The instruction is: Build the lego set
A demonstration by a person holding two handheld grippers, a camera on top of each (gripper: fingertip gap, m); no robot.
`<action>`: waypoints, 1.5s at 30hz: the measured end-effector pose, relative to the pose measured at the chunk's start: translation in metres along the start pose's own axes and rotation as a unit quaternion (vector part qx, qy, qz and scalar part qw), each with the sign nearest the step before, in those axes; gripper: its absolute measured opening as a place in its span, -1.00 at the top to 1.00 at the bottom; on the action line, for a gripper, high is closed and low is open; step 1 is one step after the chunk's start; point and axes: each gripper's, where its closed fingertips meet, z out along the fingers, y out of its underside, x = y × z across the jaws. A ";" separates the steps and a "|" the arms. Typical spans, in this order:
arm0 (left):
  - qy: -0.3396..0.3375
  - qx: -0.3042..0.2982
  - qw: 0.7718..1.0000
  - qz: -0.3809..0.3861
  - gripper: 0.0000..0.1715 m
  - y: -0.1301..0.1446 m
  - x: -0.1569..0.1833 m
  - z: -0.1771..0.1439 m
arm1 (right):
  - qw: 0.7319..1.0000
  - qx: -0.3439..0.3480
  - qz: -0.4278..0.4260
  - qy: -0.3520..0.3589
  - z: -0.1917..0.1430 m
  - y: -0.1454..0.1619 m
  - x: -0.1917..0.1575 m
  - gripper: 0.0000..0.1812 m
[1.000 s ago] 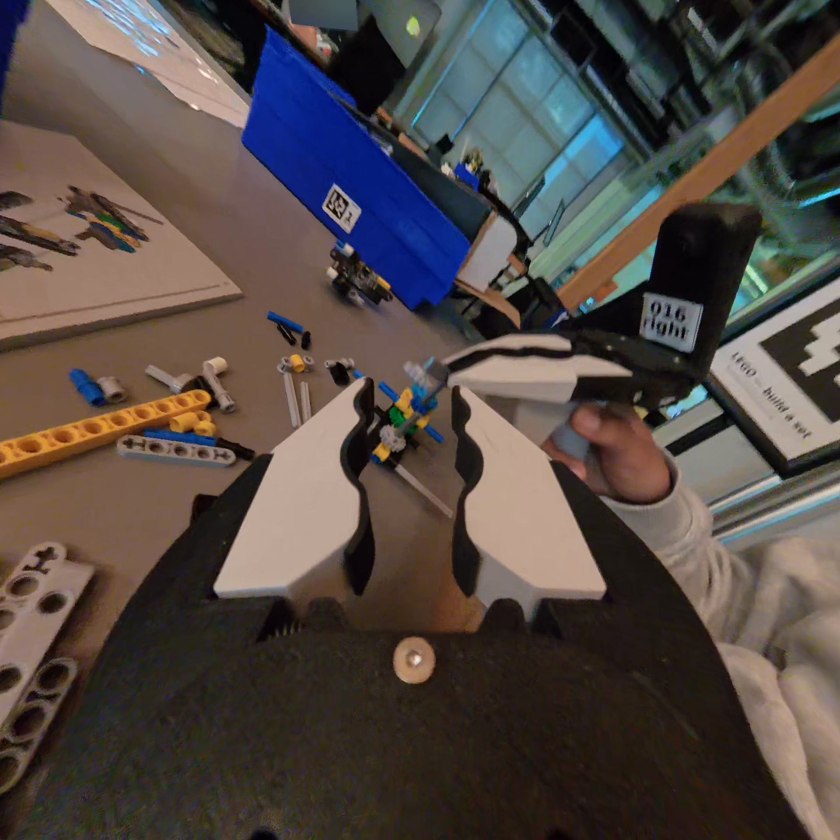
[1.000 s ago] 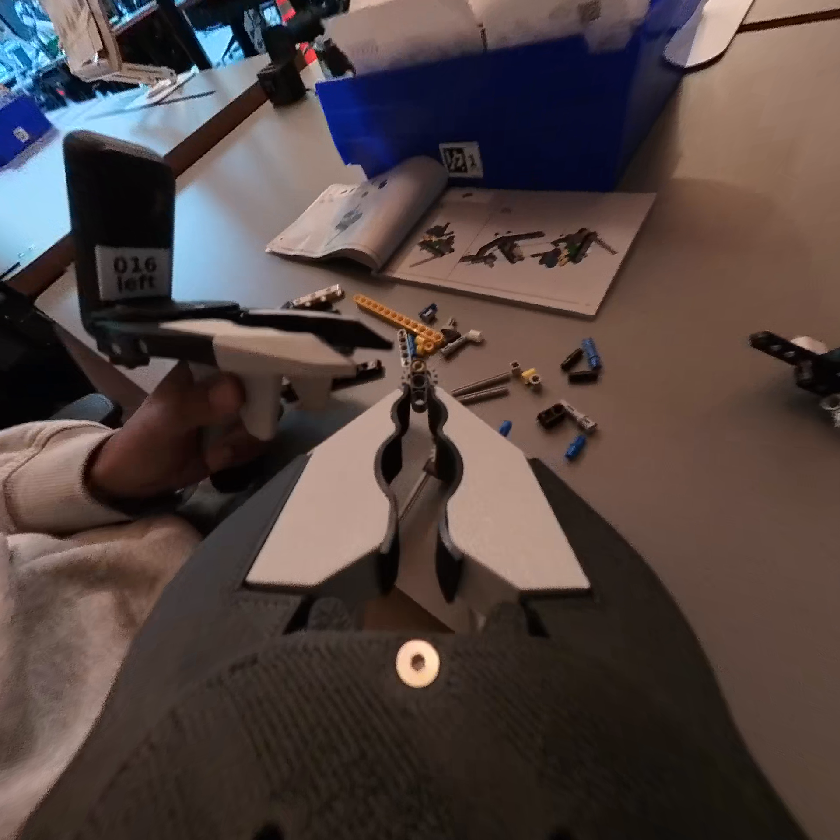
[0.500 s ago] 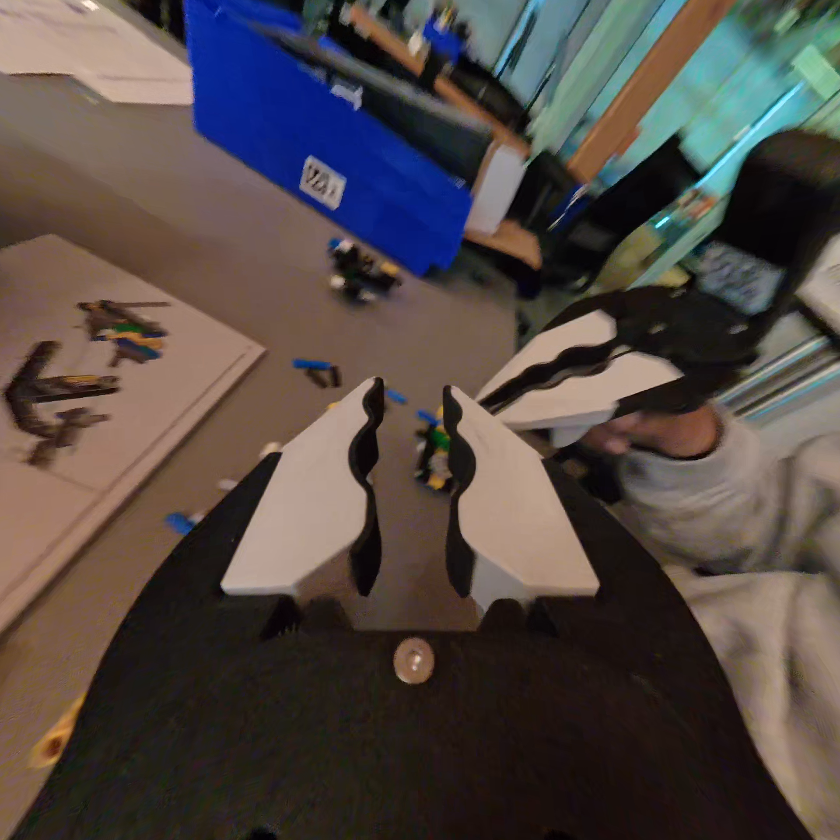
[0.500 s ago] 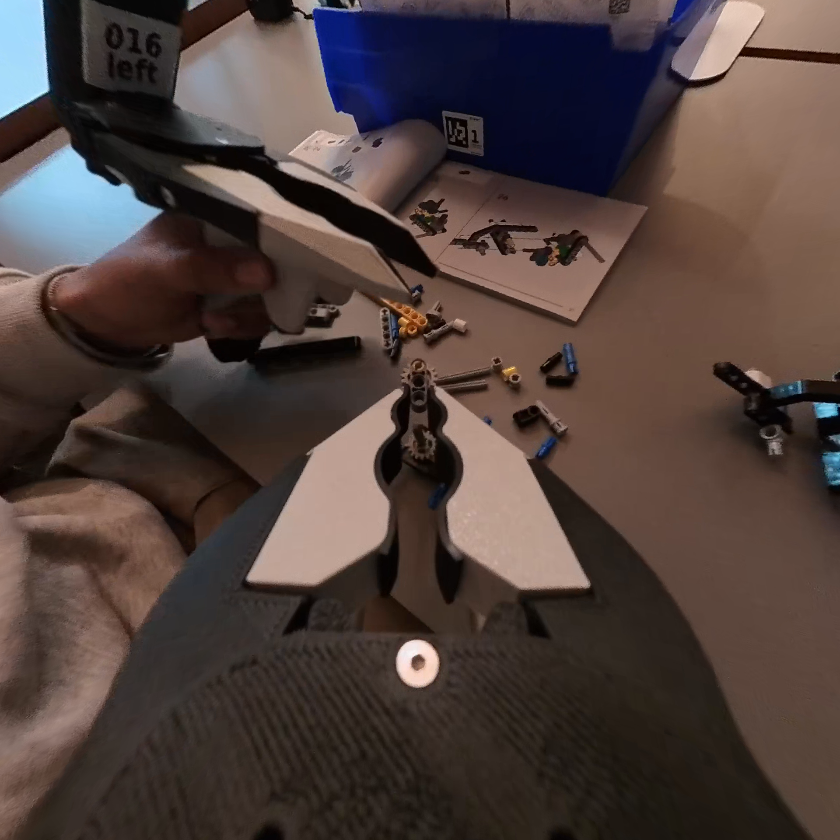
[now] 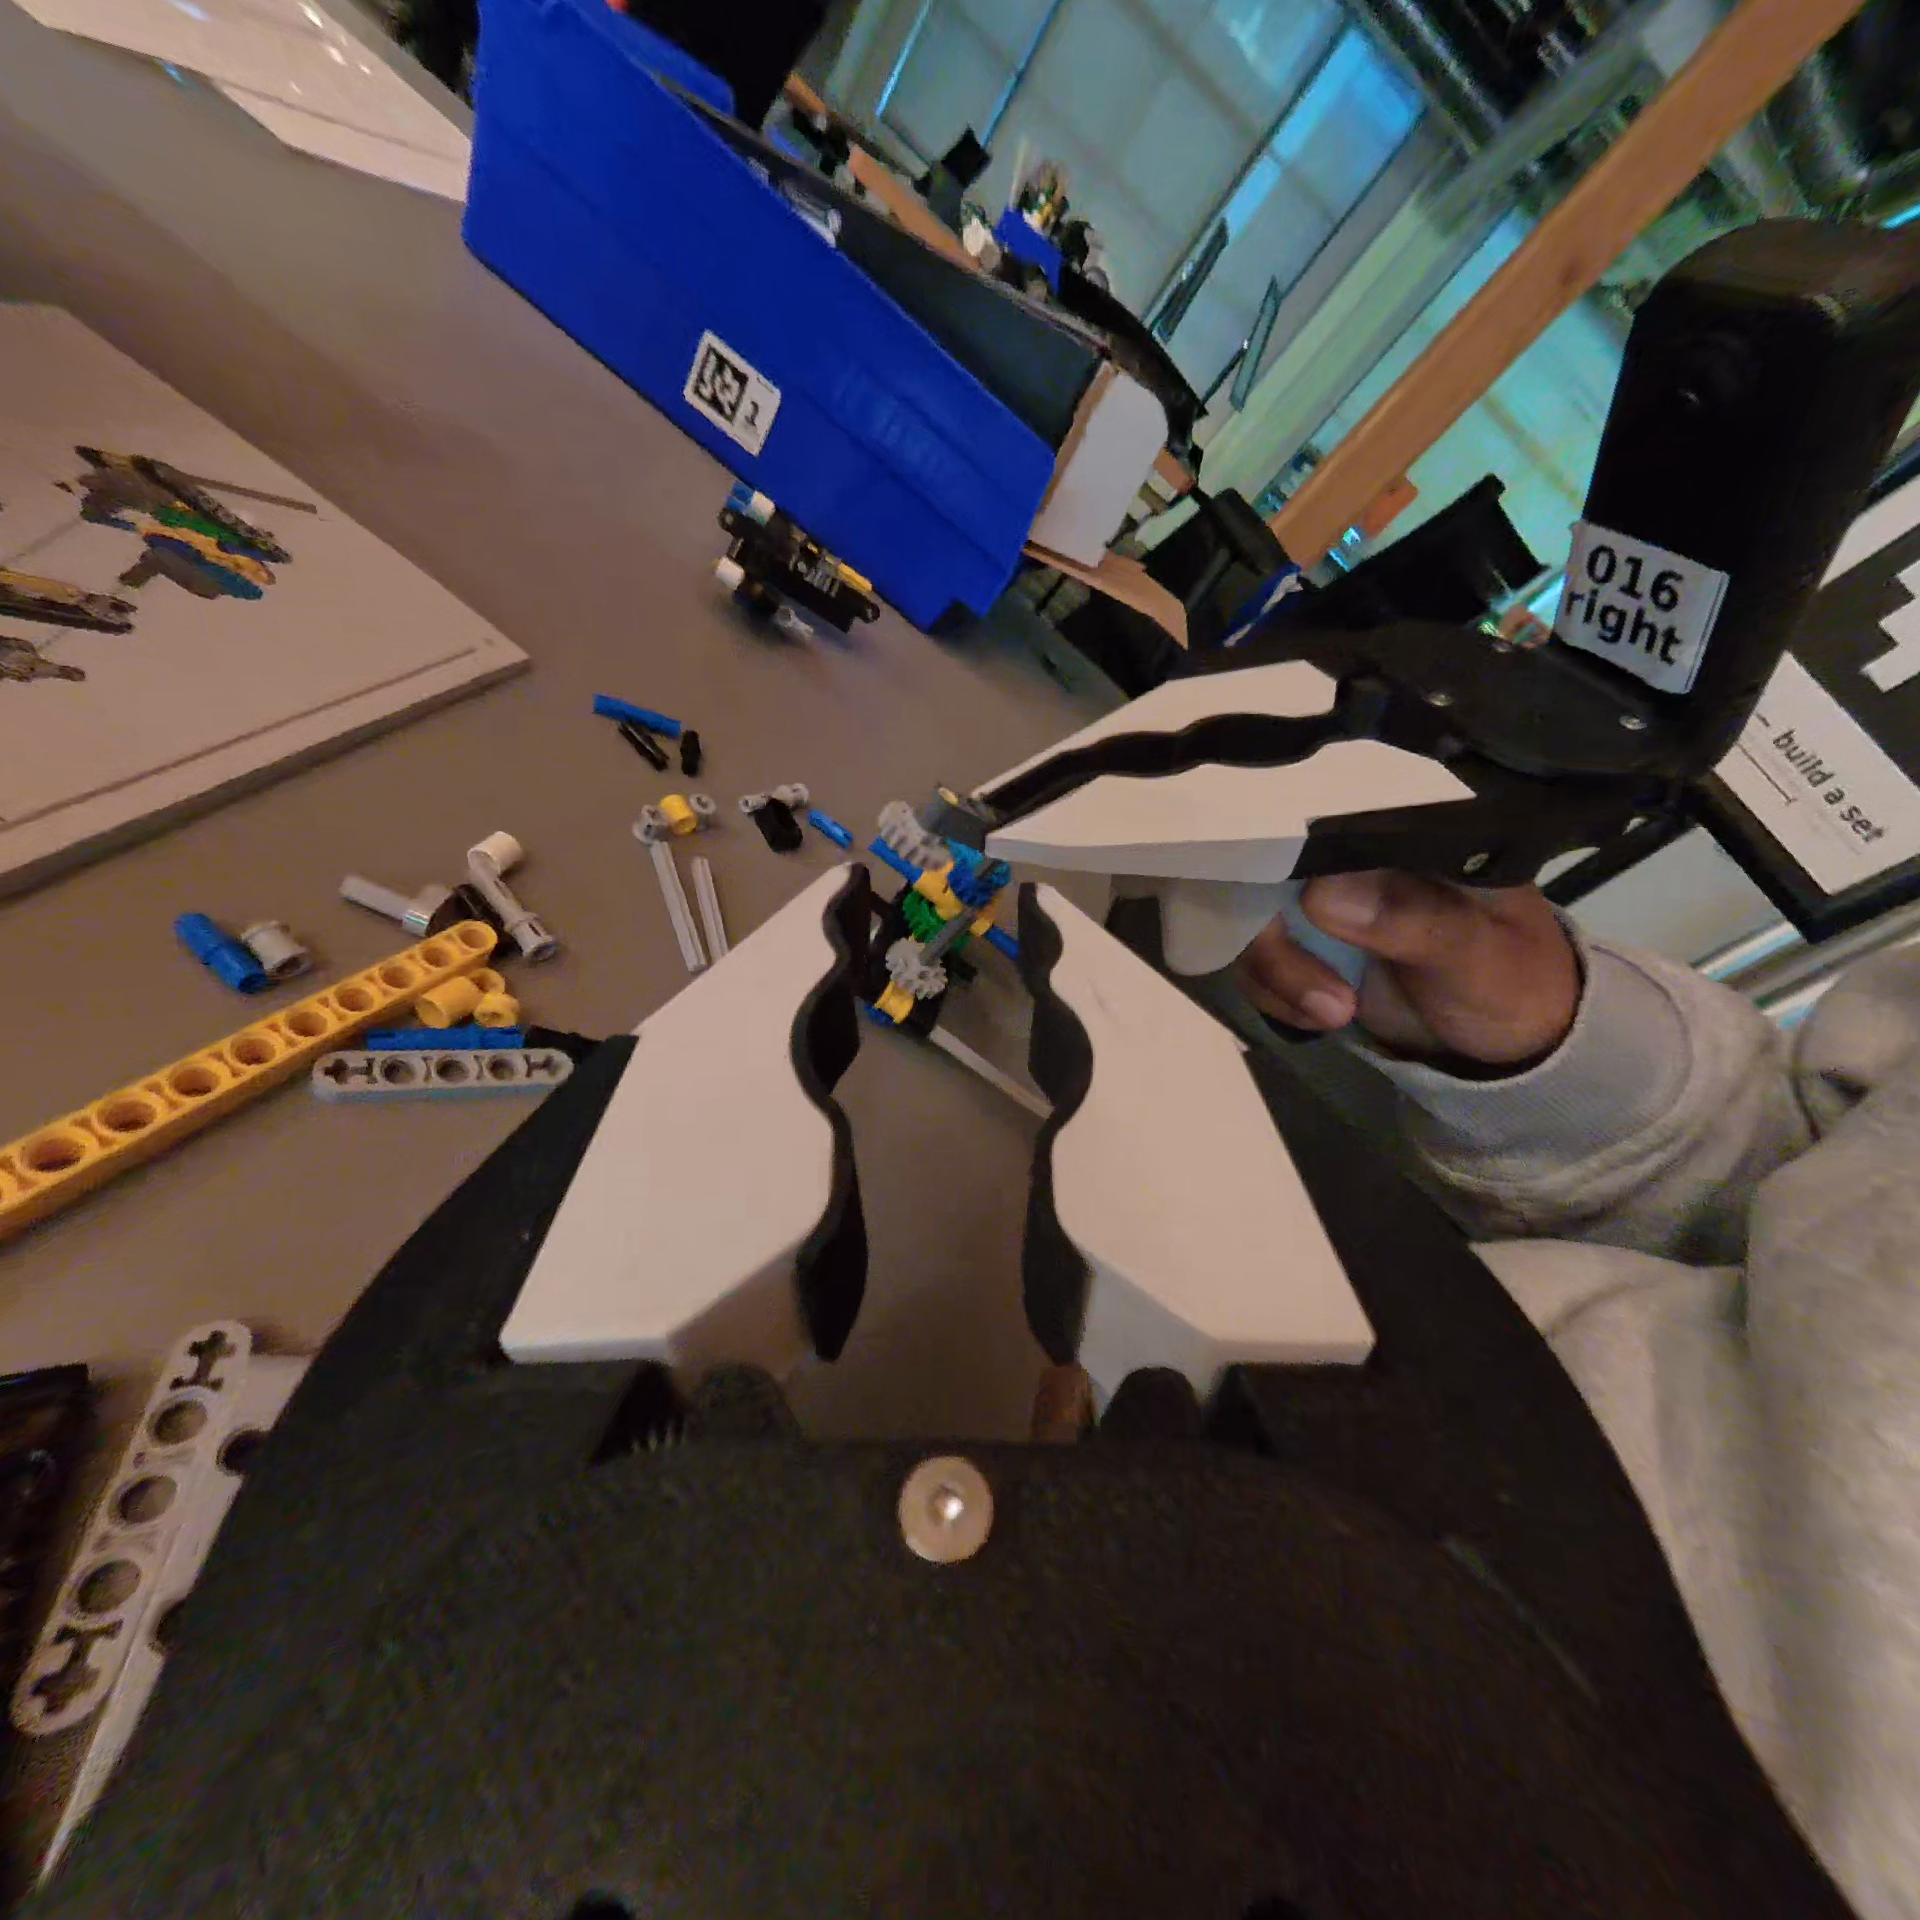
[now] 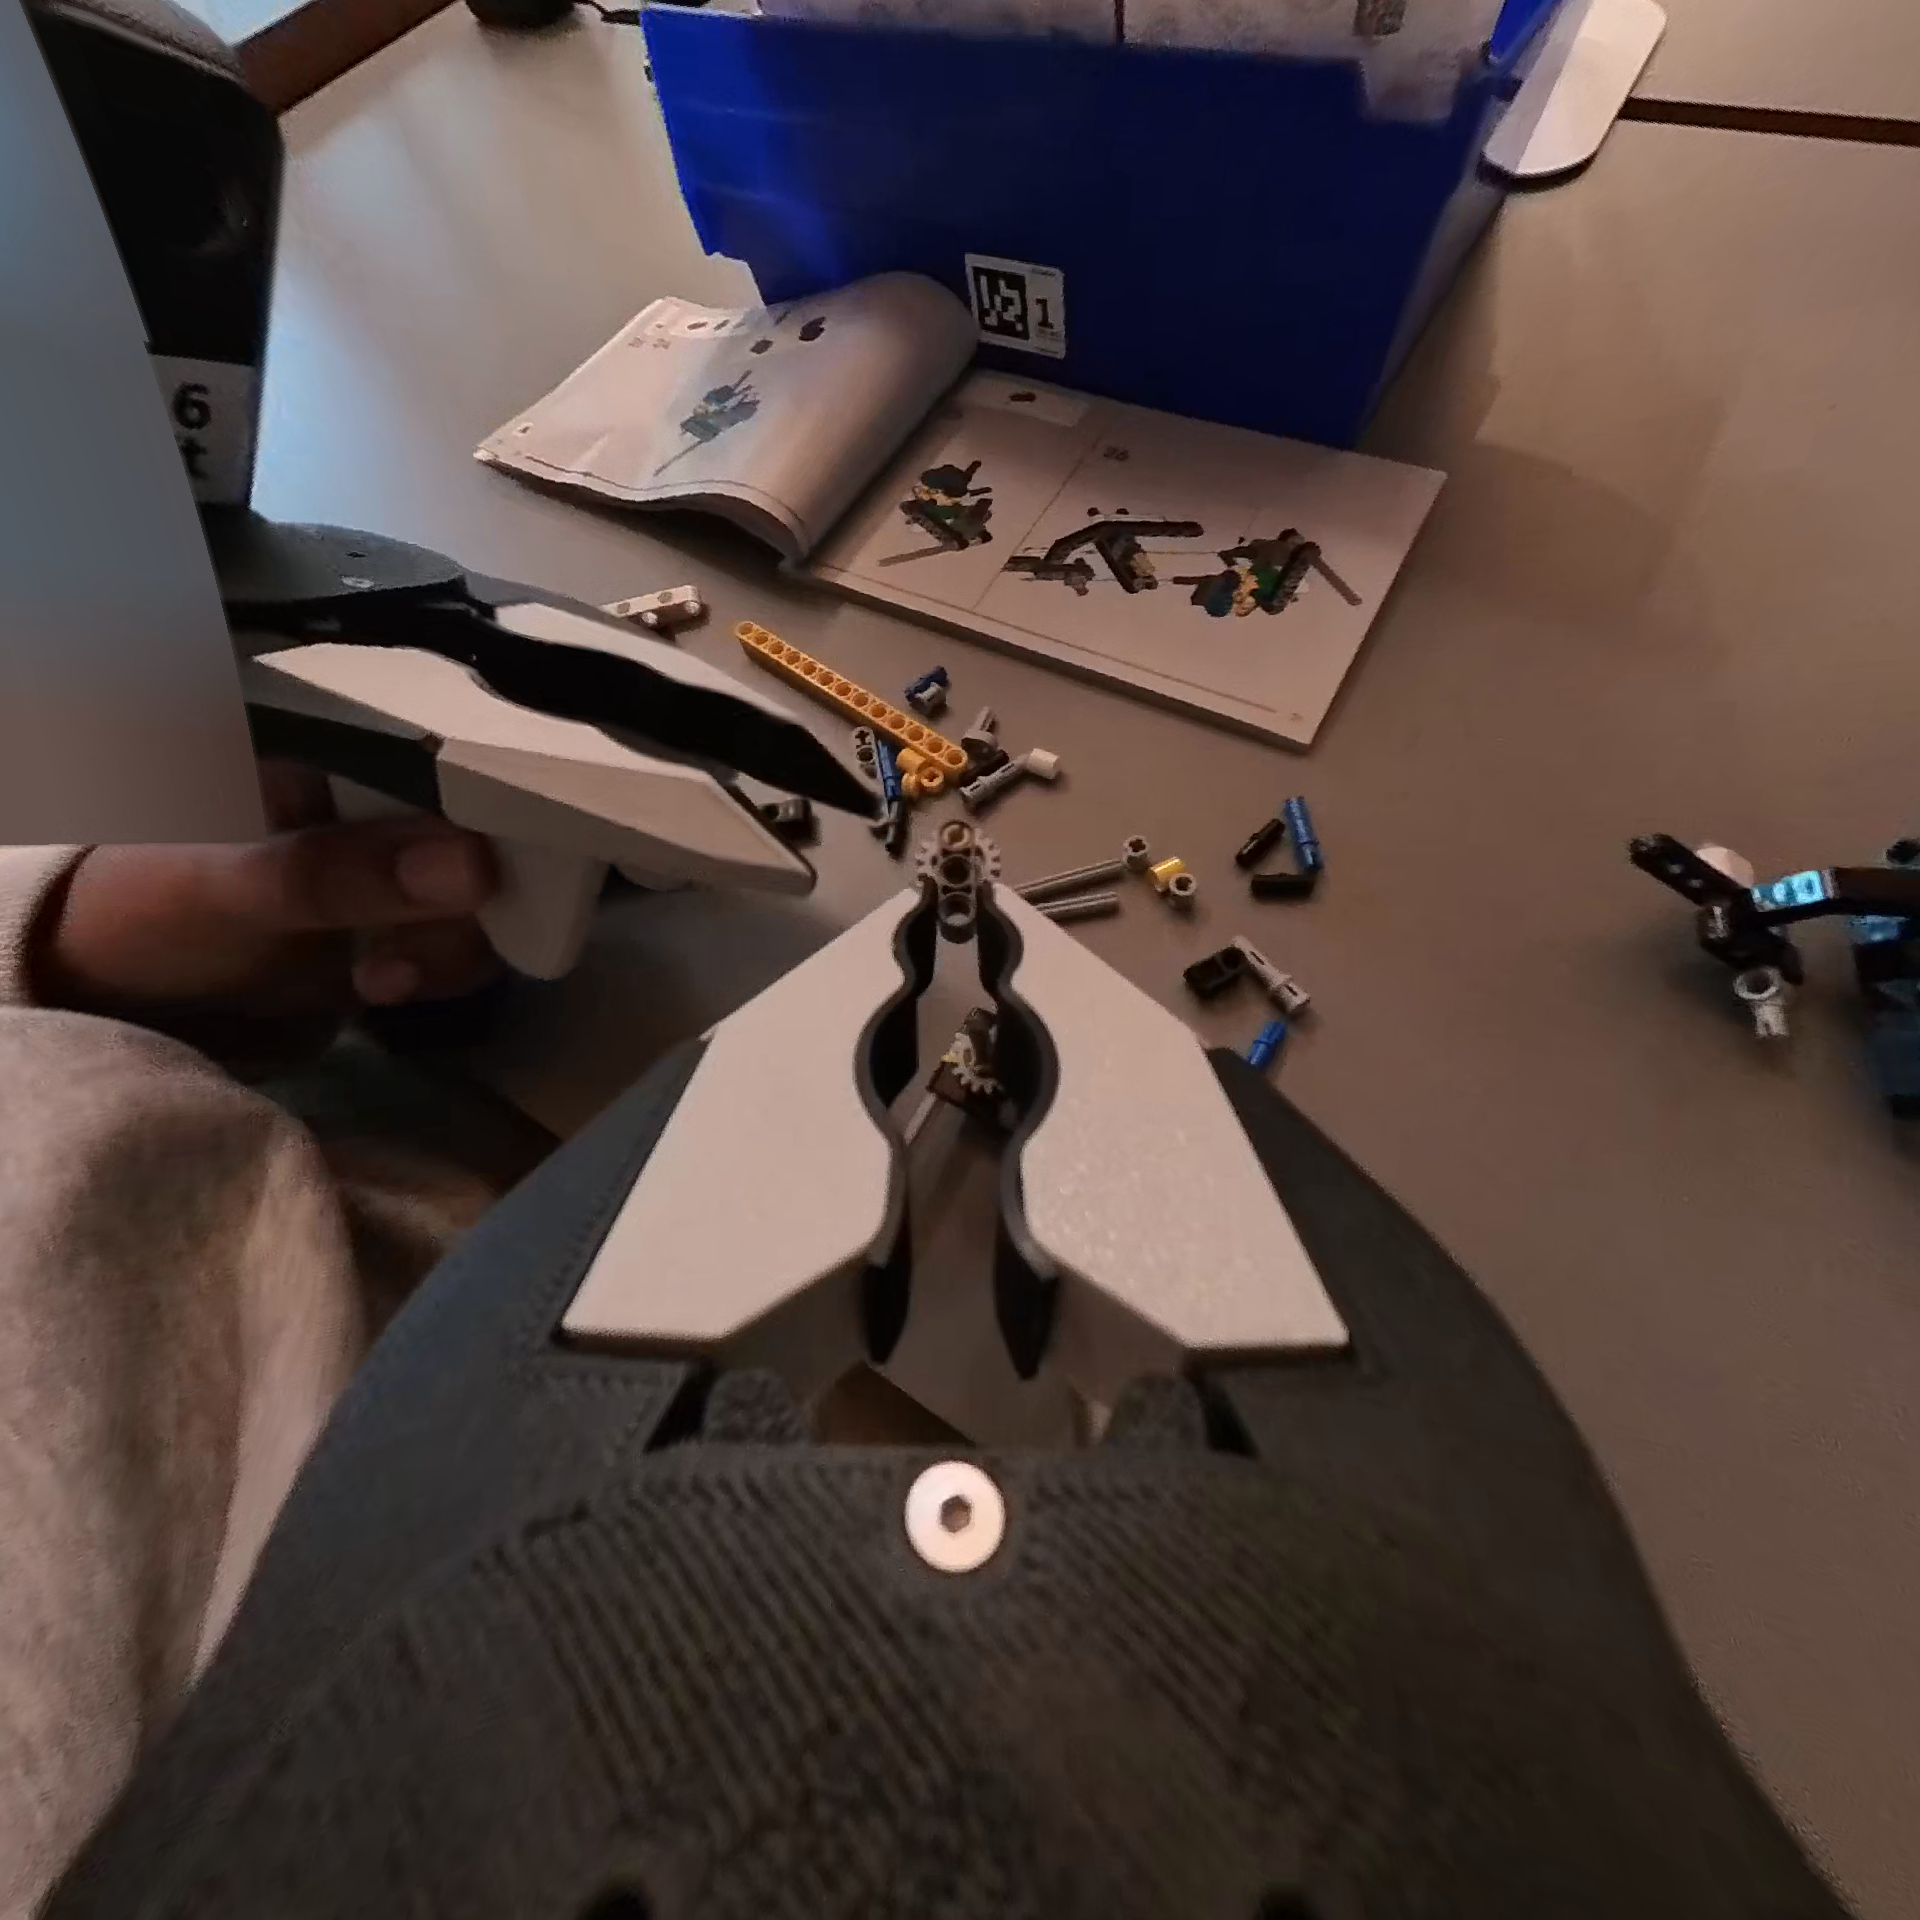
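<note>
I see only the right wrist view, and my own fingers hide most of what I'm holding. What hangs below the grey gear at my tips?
Observer: The left wrist view shows a small lego assembly in the right gripper, built from blue, yellow and green parts.
Operator: Is the left gripper gripping it too?
Observer: No. The left gripper is open, and the assembly shows in the gap just ahead of its tips.

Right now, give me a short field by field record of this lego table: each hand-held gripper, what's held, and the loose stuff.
left hand-held gripper: open, empty, fingers either side of the assembly
right hand-held gripper: shut on gear assembly
gear assembly: grey gears, blue, yellow and green parts, on a long axle
yellow beam: flat on table, among small loose parts
instruction booklet: open, before the blue bin
second sub-assembly: on table near bin
</note>
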 end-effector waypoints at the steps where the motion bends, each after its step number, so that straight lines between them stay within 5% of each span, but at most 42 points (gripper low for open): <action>1: 0.007 -0.010 1.000 -0.009 0.70 0.003 0.000 0.001 | 1.000 -0.002 0.002 0.004 0.001 0.001 0.000 0.93; 10: 0.032 -0.002 0.999 -0.038 0.69 0.001 0.001 -0.006 | 0.996 -0.017 -0.077 0.038 0.001 0.011 -0.014 0.94; 16: 0.000 -0.041 0.992 0.117 0.72 0.004 0.008 -0.004 | 0.987 -0.022 -0.158 0.022 0.001 0.017 -0.022 0.93; 29: 0.042 -0.172 0.943 0.281 0.86 0.022 0.016 0.002 | 0.986 0.021 -0.148 -0.069 -0.010 0.020 -0.022 0.94; 45: 0.072 -0.219 0.928 0.294 0.91 0.034 0.016 0.012 | 0.988 0.038 -0.081 -0.126 -0.011 0.027 -0.022 0.92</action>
